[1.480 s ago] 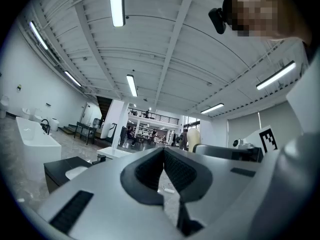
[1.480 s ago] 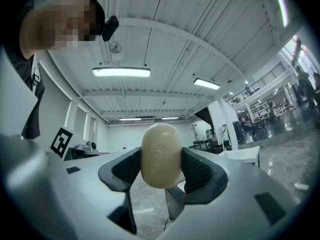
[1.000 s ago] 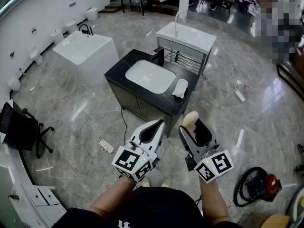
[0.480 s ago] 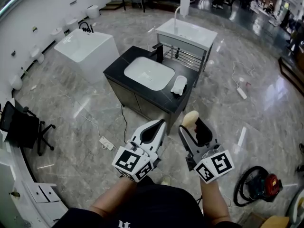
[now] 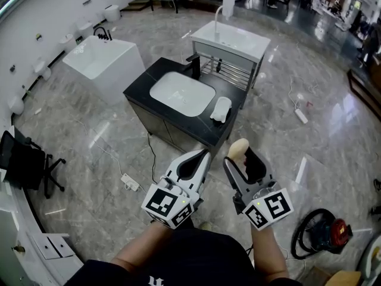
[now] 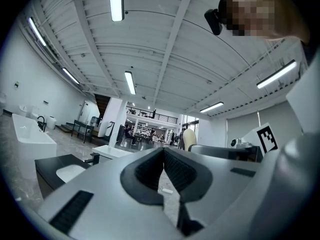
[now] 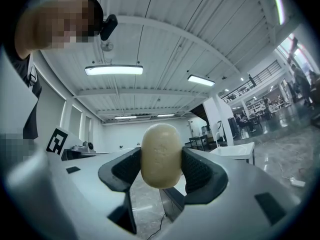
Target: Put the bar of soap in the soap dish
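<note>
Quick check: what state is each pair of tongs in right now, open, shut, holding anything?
Left tongs: shut, nothing between them.
Right tongs: shut on the cream oval bar of soap.

Glossy grey marble floor (image 5: 89, 136) is reflecting the overhead light. A black vanity counter (image 5: 196, 125) with a white basin (image 5: 181, 93) is standing mid-room, and a white washstand (image 5: 229, 39) is sitting just behind it. A white tub (image 5: 113, 79) is standing to the left. A black office chair (image 5: 27, 165) is waiting by the white wall (image 5: 36, 16). Strip lights (image 6: 116, 1) are glowing along the ribbed white ceiling (image 6: 165, 44).
</note>
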The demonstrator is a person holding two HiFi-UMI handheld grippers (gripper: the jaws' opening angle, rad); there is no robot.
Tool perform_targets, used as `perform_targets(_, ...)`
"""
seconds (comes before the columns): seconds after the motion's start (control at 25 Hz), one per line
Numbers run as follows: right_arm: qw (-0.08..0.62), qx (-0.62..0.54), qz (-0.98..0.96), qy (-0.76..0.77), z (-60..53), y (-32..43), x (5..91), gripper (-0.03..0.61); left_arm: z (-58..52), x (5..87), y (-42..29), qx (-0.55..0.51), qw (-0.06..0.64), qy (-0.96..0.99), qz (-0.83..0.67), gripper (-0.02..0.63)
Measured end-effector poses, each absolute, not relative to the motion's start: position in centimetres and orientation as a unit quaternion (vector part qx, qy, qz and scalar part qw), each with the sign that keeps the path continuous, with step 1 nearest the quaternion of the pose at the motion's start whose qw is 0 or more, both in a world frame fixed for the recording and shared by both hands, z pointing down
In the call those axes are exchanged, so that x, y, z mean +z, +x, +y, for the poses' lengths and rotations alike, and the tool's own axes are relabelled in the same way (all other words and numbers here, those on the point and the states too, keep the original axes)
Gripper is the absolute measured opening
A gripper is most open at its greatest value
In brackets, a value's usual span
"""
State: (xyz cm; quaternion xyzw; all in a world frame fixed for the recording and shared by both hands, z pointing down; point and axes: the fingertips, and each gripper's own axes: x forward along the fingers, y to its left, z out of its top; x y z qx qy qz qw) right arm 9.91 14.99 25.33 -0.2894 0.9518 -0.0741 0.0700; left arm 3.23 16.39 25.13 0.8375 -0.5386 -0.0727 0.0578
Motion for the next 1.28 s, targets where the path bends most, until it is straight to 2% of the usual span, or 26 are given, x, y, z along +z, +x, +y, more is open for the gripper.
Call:
perform_targets(0.8, 0.057, -0.115, 0.911, -0.391, -6.5, -0.6, 28.4, 0.259, -5.4, 26.7, -8.1, -0.066, 0.040, 0.873, -0.482, 0.009)
perform_targets(1.28, 0.038, -0.153, 0.878, -0.451, -15.0, -2.1, 33.2, 0.259, -14.3, 31.2, -9.4, -0.056, 0.058, 0.886, -0.456, 0.009)
